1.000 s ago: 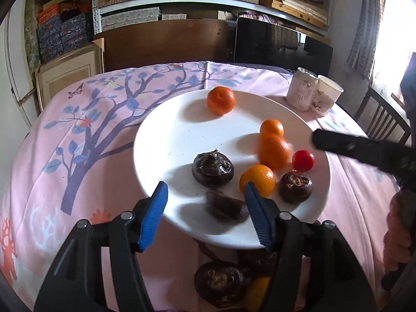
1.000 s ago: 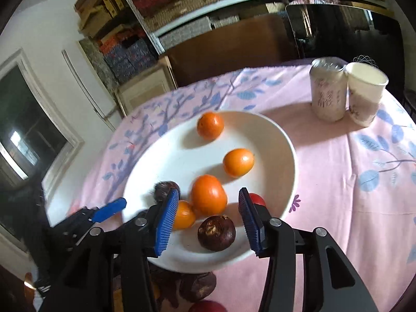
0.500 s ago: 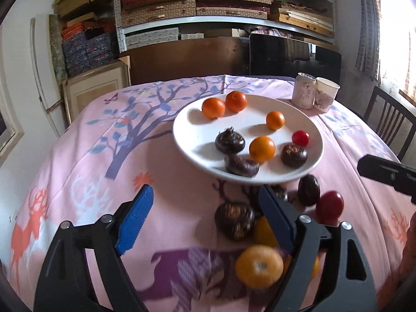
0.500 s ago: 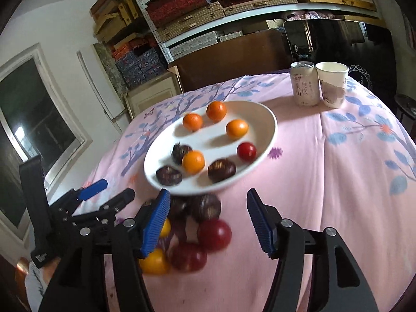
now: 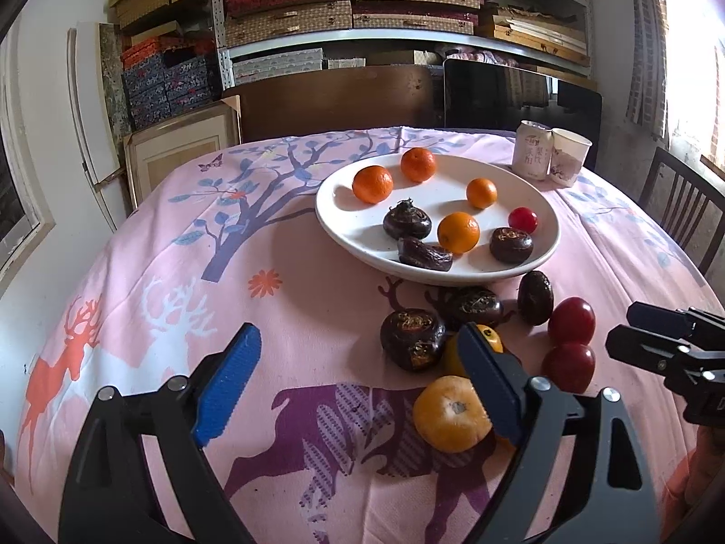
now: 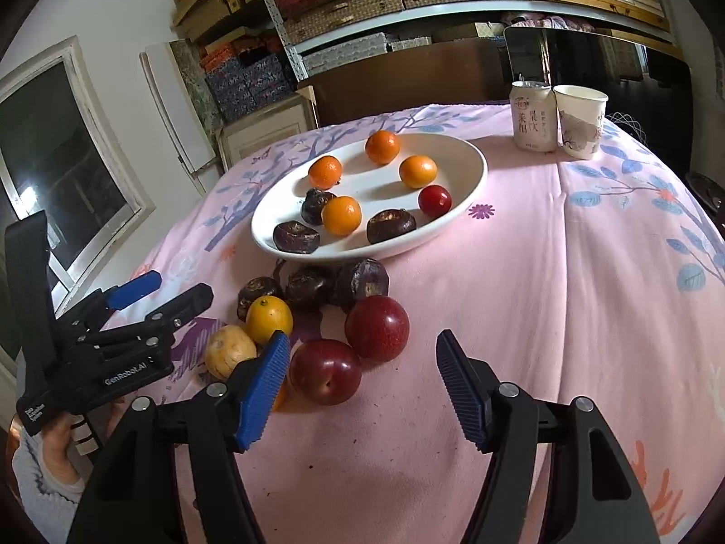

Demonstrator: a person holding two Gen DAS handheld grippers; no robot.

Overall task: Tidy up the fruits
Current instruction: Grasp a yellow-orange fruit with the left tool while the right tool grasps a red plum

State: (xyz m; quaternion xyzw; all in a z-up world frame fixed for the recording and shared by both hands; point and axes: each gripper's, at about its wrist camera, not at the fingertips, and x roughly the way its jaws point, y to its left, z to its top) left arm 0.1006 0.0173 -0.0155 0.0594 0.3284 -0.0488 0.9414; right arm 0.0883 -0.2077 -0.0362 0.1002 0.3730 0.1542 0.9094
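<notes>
A white plate (image 5: 344,235) (image 6: 471,177) holds several oranges, three dark water chestnuts and one small red fruit (image 5: 522,220). In front of it on the pink cloth lie loose fruits: dark chestnuts (image 5: 412,337), two red plums (image 6: 377,327) (image 6: 325,371) and yellow-orange citrus (image 5: 451,412) (image 6: 268,318). My left gripper (image 5: 358,383) is open and empty, low over the cloth, with the loose pile by its right finger. My right gripper (image 6: 362,383) is open and empty, with the nearer plum between its fingertips' line. Each gripper shows in the other's view.
A drink can (image 6: 534,115) and a paper cup (image 6: 581,120) stand behind the plate at the back right. A chair (image 5: 679,213) stands at the table's right edge. Shelves with boxes fill the wall behind.
Both grippers have pulled back from over the plate toward the near side of the table. The loose fruit pile in front of the plate has come into view.
</notes>
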